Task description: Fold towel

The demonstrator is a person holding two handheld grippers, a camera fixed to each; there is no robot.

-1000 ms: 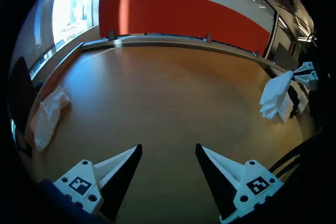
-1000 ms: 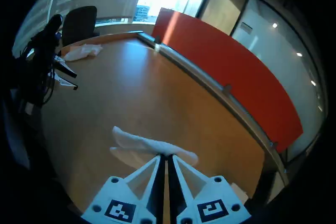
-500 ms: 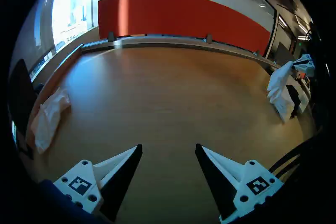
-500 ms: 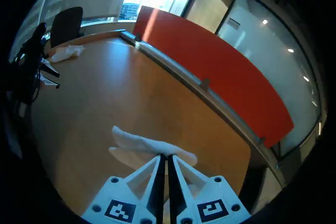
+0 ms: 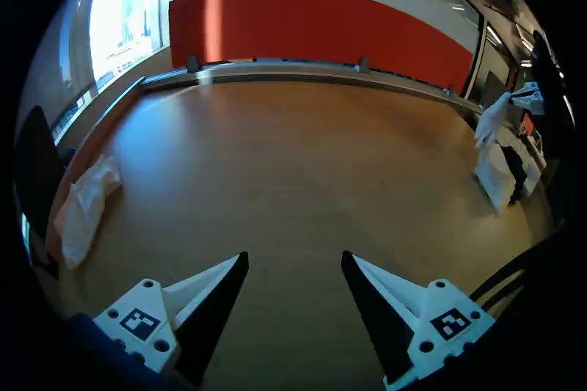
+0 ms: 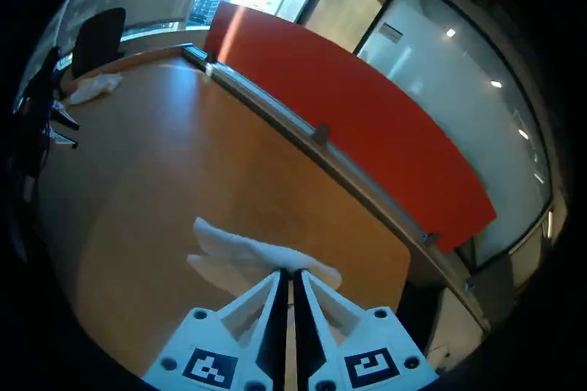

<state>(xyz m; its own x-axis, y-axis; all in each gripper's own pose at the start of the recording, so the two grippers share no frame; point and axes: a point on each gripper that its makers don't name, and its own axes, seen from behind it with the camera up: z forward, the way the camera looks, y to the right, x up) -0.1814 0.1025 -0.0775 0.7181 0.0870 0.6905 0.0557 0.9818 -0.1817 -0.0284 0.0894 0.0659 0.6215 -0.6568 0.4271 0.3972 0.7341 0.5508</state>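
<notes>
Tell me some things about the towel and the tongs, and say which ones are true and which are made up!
1. The right tongs are pinching a white towel. True.
2. The left tongs are holding a towel too. False: they are open, with nothing between them.
3. The table is brown wood. True.
4. The long screen behind the table is blue. False: the screen is red.
5. Another white cloth lies near one edge of the table. True.
</notes>
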